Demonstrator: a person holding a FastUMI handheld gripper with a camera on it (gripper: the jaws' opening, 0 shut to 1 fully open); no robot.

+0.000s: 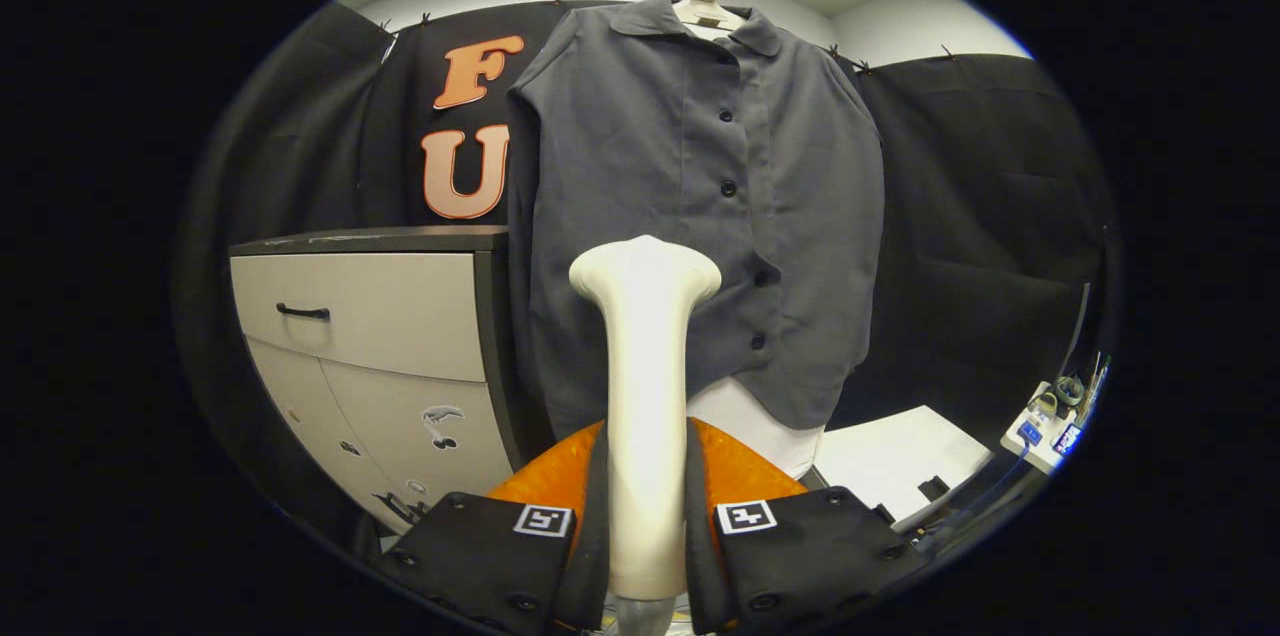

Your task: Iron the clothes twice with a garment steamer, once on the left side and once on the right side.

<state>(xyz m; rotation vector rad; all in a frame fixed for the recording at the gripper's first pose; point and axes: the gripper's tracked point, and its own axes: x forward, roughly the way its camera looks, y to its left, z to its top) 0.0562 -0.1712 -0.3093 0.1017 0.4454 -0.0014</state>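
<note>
the claw [646,516] is clenched on the pale handle of a garment steamer [645,396], both fingers pressing its sides, the flared head standing upright just ahead of them. beyond the head, a grey button-up shirt [700,206] hangs on a hanger [702,6] against the booth's black cloth wall. beside the shirt stands a cabinet [380,336] with a dark top and pale drawer fronts. a white table [890,461] lies below the shirt's hem.
</note>
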